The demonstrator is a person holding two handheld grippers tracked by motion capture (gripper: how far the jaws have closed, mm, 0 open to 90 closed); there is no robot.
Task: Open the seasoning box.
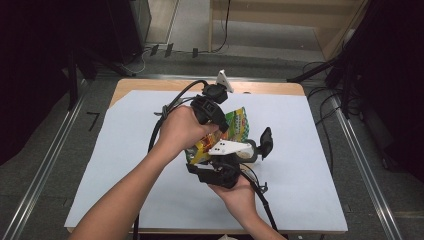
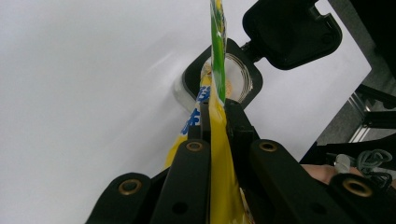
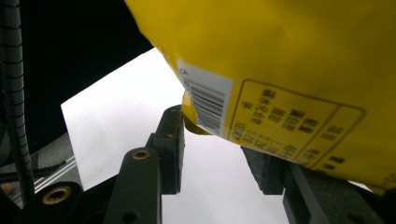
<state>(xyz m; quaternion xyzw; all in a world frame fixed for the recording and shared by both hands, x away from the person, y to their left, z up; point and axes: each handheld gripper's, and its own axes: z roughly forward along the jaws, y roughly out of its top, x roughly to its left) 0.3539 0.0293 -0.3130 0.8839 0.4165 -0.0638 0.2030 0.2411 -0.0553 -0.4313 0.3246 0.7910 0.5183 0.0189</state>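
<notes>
Pouch [image 1: 235, 127], yellow and green, hangs above the middle of the counter [image 1: 125, 150], held up between your two hands. Seen edge-on in the left gripper view, the pouch [image 2: 217, 140] runs as a thin yellow strip straight up between the jaws, so your left hand-held gripper [image 2: 217, 116] is clamped tight on it, pads pressed against both faces. In the high view that left hand-held gripper [image 1: 212, 112] sits at the pouch's upper left edge, your left hand [image 1: 180, 127] wrapped around its body.

Your right hand-held gripper [image 3: 219, 154] stands with its jaws parted. The pouch's back [image 3: 289, 60], with its barcode and printed panel, hangs over the gap; its lower corner lies just beside the left pad, and the right pad is partly hidden behind the film, so no grip shows there. In the high view this right hand-held gripper [image 1: 220, 172] is under the pouch's lower end, your right hand [image 1: 240, 192] coming up from the near edge.

Just right of the pouch stands a clear jar [image 1: 250, 152] on the white sheet. The left gripper view shows the jar [image 2: 233, 79] beyond the pouch, its black rim round the mouth and its black flip lid [image 2: 292, 30] swung back.
</notes>
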